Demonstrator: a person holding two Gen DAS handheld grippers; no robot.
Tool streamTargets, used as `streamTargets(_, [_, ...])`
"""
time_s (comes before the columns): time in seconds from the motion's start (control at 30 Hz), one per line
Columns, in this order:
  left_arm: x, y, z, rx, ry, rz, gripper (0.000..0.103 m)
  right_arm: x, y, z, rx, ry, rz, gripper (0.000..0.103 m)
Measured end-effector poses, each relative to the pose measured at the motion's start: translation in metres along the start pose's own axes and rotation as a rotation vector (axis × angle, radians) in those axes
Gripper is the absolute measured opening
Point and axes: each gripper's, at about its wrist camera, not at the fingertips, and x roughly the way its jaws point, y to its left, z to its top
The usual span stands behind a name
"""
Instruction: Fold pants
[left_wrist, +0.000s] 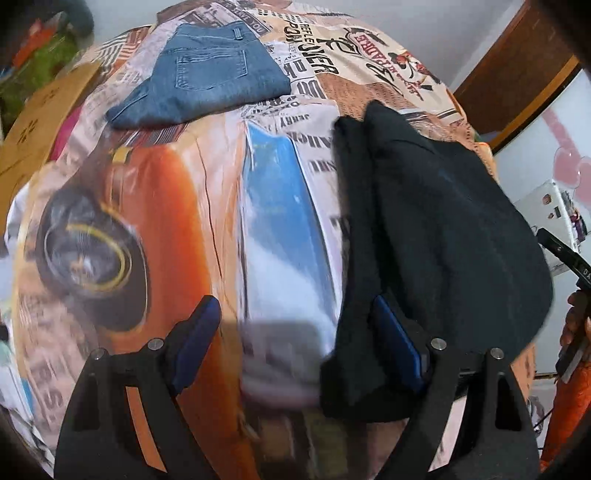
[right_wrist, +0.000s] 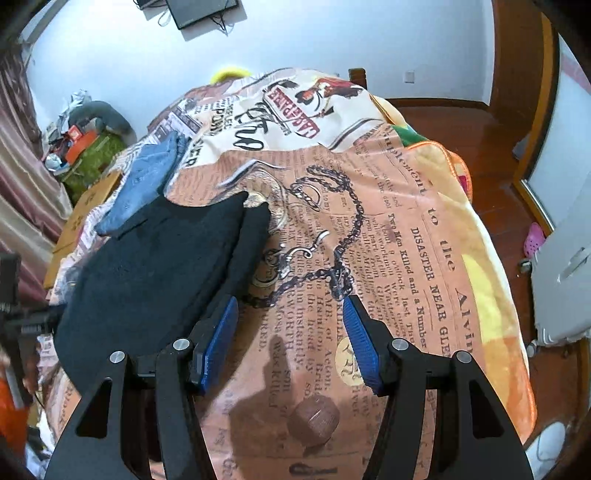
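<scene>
Black pants (left_wrist: 436, 229) lie folded on the printed bedspread (left_wrist: 184, 206), to the right in the left wrist view and to the left in the right wrist view (right_wrist: 155, 266). My left gripper (left_wrist: 291, 332) is open above the spread, and its right finger (left_wrist: 397, 332) touches the pants' near left edge. My right gripper (right_wrist: 290, 332) is open and empty over the bedspread (right_wrist: 399, 236), its left finger (right_wrist: 221, 332) beside the pants' right edge. Folded blue jeans (left_wrist: 207, 77) lie farther back; they also show in the right wrist view (right_wrist: 144, 181).
A cardboard box (left_wrist: 40, 122) and clutter sit left of the bed. A wooden door frame (right_wrist: 524, 110), wood floor and a white appliance (right_wrist: 565, 273) are to the right. The bed's right edge drops off near the orange blanket trim (right_wrist: 517, 332).
</scene>
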Motion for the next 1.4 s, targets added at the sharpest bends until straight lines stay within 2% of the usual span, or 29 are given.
streamTargets(0.1, [-0.019, 0.002, -0.002, -0.018, -0.023, 0.005, 0.085, 0.001, 0.013, -0.003, -0.034, 0.010, 0.031, 0.055])
streamTargets(0.3, [-0.059, -0.002, 0.006, -0.010, -0.131, -0.020, 0.083, -0.001, 0.045, -0.021, -0.114, 0.023, 0.099, 0.055])
streamTargets(0.33, [-0.062, -0.009, 0.006, 0.012, -0.141, -0.031, 0.079, 0.000, 0.049, -0.023, -0.122, 0.022, 0.107, 0.055])
streamTargets(0.4, [-0.058, -0.021, 0.006, 0.048, -0.134, -0.048, 0.063, 0.003, 0.055, -0.029, -0.132, 0.022, 0.120, 0.055])
streamTargets(0.47, [-0.048, -0.035, 0.002, 0.096, -0.100, -0.079, 0.037, 0.007, 0.060, -0.031, -0.137, 0.030, 0.132, 0.055])
streamTargets(0.57, [-0.030, -0.053, -0.002, 0.144, -0.064, -0.086, 0.028, 0.011, 0.064, -0.034, -0.152, 0.034, 0.128, 0.050])
streamTargets(0.63, [-0.022, -0.055, -0.004, 0.155, -0.071, -0.054, 0.027, 0.013, 0.064, -0.035, -0.159, 0.033, 0.123, 0.044])
streamTargets(0.7, [-0.021, -0.051, -0.004, 0.142, -0.077, -0.052, 0.028, 0.014, 0.063, -0.037, -0.169, 0.034, 0.105, 0.035])
streamTargets(0.83, [-0.026, -0.038, -0.012, 0.125, -0.104, 0.016, 0.027, 0.014, 0.058, -0.041, -0.160, 0.035, 0.123, 0.031])
streamTargets(0.93, [-0.028, -0.026, -0.015, 0.106, -0.091, 0.003, 0.027, 0.011, 0.059, -0.043, -0.166, 0.029, 0.117, 0.027])
streamTargets(0.97, [-0.029, -0.026, -0.015, 0.108, -0.093, 0.035, 0.023, 0.009, 0.059, -0.042, -0.167, 0.029, 0.114, 0.026])
streamTargets(1.03, [-0.030, -0.024, -0.013, 0.131, -0.093, 0.165, 0.016, 0.005, 0.059, -0.042, -0.169, 0.031, 0.109, 0.025])
streamTargets(1.17, [-0.041, -0.004, 0.002, 0.049, -0.094, 0.086, 0.016, -0.004, 0.051, -0.034, -0.142, 0.027, 0.106, 0.025])
streamTargets(1.27, [-0.055, -0.009, 0.022, 0.059, -0.155, 0.094, 0.017, -0.011, 0.044, -0.021, -0.124, -0.005, 0.094, 0.026])
streamTargets(1.4, [-0.058, -0.024, 0.049, 0.084, -0.177, 0.052, 0.022, -0.007, 0.039, 0.003, -0.112, -0.033, 0.096, 0.030])
